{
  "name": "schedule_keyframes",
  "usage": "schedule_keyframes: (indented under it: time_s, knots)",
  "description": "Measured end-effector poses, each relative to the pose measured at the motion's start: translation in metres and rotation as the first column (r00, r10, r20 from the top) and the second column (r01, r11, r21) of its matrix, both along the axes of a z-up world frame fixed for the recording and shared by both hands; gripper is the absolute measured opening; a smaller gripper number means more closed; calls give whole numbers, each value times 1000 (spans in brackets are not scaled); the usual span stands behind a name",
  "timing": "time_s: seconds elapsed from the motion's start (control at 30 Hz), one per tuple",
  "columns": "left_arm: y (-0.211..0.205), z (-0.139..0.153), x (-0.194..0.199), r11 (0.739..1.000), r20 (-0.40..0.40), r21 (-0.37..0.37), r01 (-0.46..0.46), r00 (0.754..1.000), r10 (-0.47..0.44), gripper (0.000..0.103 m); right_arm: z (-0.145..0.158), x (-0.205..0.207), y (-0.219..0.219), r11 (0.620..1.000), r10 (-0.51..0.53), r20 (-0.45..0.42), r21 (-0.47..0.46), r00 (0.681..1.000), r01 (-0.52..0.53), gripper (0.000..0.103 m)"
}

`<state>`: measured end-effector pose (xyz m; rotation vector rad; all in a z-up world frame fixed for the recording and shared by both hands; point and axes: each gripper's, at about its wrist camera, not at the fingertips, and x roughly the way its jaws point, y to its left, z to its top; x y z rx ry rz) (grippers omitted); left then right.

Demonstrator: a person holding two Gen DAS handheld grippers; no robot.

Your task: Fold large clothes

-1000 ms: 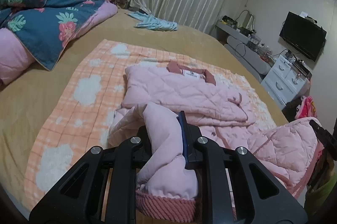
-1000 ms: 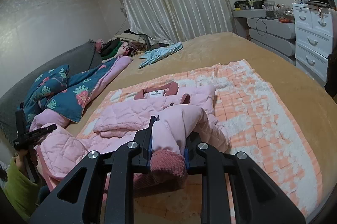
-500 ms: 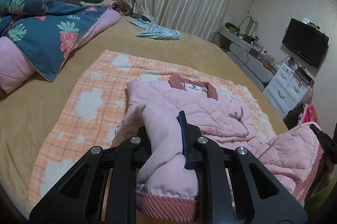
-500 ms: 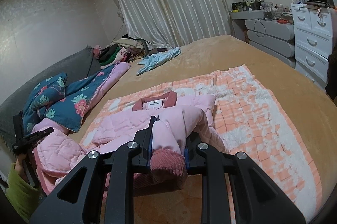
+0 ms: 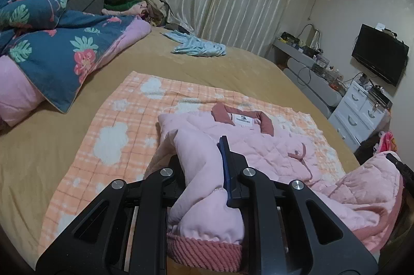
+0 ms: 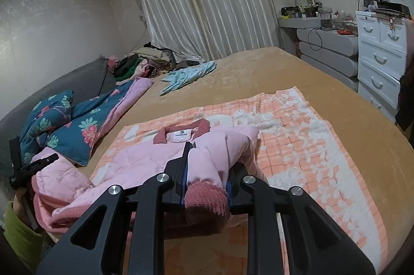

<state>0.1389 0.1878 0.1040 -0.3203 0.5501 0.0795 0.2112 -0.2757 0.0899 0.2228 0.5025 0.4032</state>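
At lower centre of the left wrist view, a sleeve of the pink quilted jacket with a dusty-red knit collar (image 5: 233, 143) is clamped in the left tool (image 5: 204, 166), its ribbed cuff hanging below. The jacket is spread on an orange-and-white checked blanket (image 5: 113, 125) across the tan bed (image 5: 233, 62). In the right wrist view, the other sleeve, cuff foremost, is gripped at lower centre by the right tool (image 6: 207, 171).
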Motion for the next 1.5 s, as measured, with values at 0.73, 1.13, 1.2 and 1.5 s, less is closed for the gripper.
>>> schedule_keyframes:
  time_s: [0.73, 1.13, 1.2, 1.5]
  knots:
    - [9, -3, 54, 994, 18, 102, -48, 999, 47, 11, -16, 61, 12, 986, -108, 54, -122, 993, 114, 20]
    - [15, -35, 68, 987, -21, 146, -62, 998, 66, 11, -49, 91, 13, 984, -105, 5, -145, 994, 104, 20]
    - [15, -40, 70, 986, -32, 152, -62, 997, 67, 11, -56, 94, 12, 984, -103, -7, -146, 995, 101, 20]
    - [16, -63, 80, 981, -74, 186, -60, 994, 75, 12, -85, 114, 12, 986, -104, -74, -135, 992, 93, 24]
